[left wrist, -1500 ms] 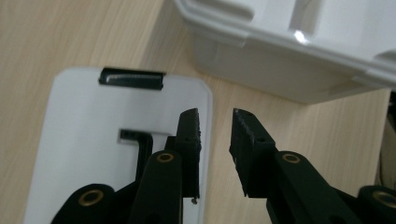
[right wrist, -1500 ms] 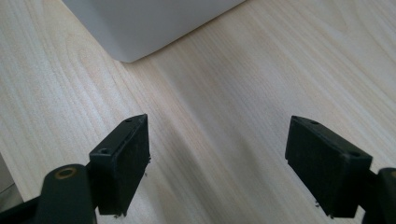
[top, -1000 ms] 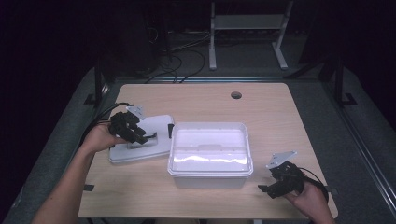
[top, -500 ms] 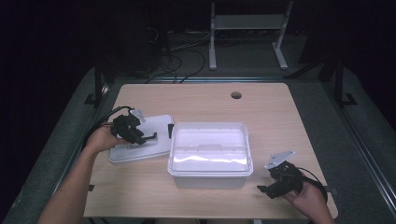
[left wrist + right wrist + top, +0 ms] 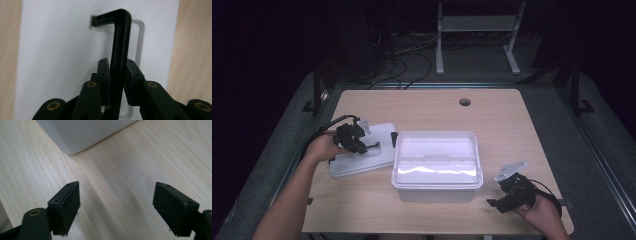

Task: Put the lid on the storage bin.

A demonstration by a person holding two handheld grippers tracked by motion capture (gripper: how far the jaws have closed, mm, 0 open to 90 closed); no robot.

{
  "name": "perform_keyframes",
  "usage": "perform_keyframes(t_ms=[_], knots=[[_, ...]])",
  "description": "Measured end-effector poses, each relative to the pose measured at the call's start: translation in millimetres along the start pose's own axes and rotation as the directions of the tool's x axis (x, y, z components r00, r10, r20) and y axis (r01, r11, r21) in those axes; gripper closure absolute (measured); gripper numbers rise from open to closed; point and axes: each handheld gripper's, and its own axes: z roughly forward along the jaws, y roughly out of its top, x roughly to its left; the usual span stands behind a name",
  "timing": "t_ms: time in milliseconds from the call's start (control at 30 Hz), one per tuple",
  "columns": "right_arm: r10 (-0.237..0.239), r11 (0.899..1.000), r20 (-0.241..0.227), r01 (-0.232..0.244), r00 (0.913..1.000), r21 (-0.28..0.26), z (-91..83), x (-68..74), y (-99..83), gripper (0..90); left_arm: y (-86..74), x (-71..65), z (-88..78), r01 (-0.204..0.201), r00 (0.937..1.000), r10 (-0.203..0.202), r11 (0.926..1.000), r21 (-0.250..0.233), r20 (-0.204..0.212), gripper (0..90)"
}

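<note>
White plastic takes up the middle of the wooden table (image 5: 512,130): an open storage bin (image 5: 437,165) sits at the centre, and its flat lid (image 5: 362,162) lies just beside it on the left, top side up. On that lid is a black handle (image 5: 120,50), a slim bar with a bend at its far end. The left gripper (image 5: 354,140) sits over the lid, and its jaws have just been closing with the handle bar between them; in the left gripper view the pads (image 5: 103,72) press against the bar from both sides, so the handle is clamped. The right gripper (image 5: 507,197) rests low over the bare wood near the bin's front right corner, jaws spread wide apart with nothing between them.
</note>
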Motion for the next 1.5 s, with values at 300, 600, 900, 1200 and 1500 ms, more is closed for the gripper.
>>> perform_keyframes(t_ms=[300, 600, 900, 1200, 1500], knots=[[-0.001, 1.000, 0.005, 0.001, 1.0000, -0.002, -1.2, 1.0, -1.5, 21.2, -5.6, -6.4, -23.3, 0.016, 0.9996, -0.018, 0.9975, 0.069, 0.022, 84.3], [-0.002, 1.000, 0.010, 0.002, 1.0000, -0.010, -2.6, 1.9, -1.4, 21.2, -17.7, -17.0, -69.9, 0.016, 0.9997, -0.017, 0.9981, 0.060, 0.016, 84.3], [-0.004, 1.000, 0.010, 0.004, 0.9999, -0.009, -2.4, 2.0, -0.4, 21.2, -19.2, -24.5, -136.3, 0.009, 1.0000, -0.009, 0.9999, 0.012, 0.004, 84.2], [-0.006, 1.000, 0.012, 0.006, 0.9999, -0.010, -2.7, 1.5, 0.3, 21.2, -7.1, -31.8, -162.6, -0.020, 0.9998, 0.020, 0.9998, -0.002, 0.002, 84.1], [-0.007, 1.000, 0.011, 0.007, 0.9999, -0.010, -2.0, 0.7, 0.7, 21.2, 19.2, -40.5, -180.2, -0.065, 0.9979, 0.065, 0.9965, -0.052, 0.002, 84.1]])
